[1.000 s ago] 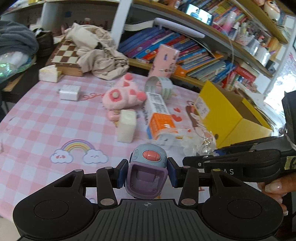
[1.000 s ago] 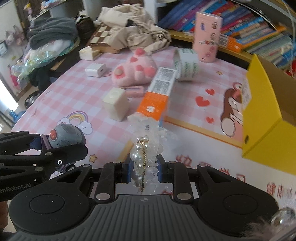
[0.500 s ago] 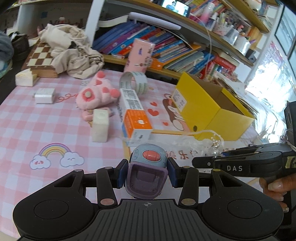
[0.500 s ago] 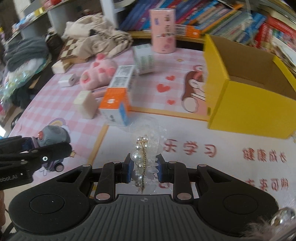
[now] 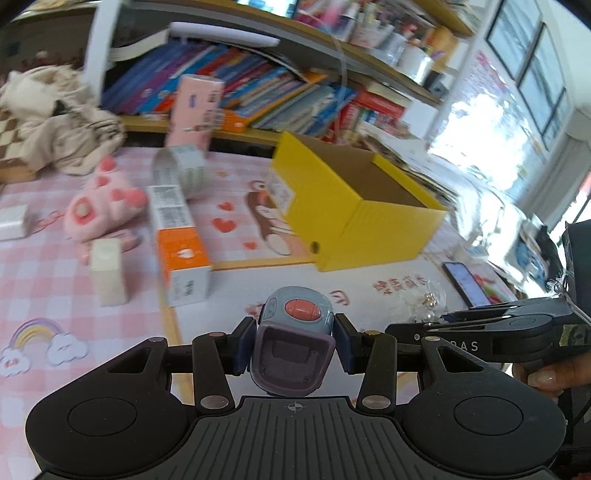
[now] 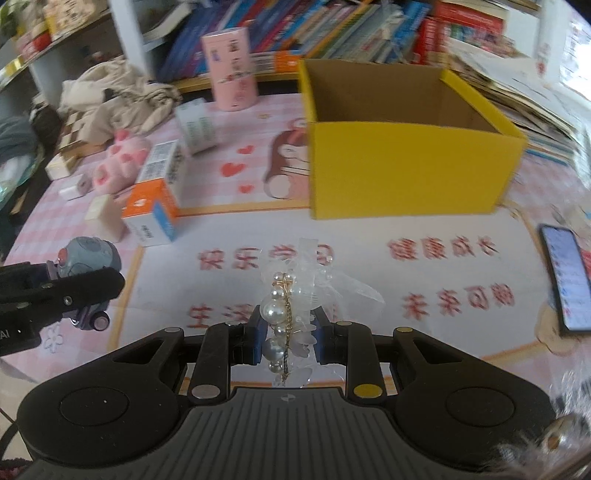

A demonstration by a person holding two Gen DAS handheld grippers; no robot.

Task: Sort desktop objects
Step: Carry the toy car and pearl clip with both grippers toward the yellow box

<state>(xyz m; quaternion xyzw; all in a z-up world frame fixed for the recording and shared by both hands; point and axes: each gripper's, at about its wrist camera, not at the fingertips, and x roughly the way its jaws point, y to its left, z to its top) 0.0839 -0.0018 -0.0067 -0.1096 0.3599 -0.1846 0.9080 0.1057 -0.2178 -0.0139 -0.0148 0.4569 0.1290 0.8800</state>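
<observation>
My left gripper is shut on a small blue-grey toy car with a red button on top, held above the table. The same toy car shows at the left in the right wrist view. My right gripper is shut on a pearl hair clip with sheer white ribbon, also lifted off the table. An open yellow cardboard box stands ahead of both grippers; it looks empty inside. In the left wrist view the yellow box is ahead and to the right.
On the pink checked tablecloth lie an orange-and-white carton, a white block, a pink plush, a roll of tape and a pink canister. A phone lies at the right. Bookshelves line the back.
Both grippers have swung to the right with their loads. The yellow box has come from the right edge to the middle of both views, and the phone has come into sight.
</observation>
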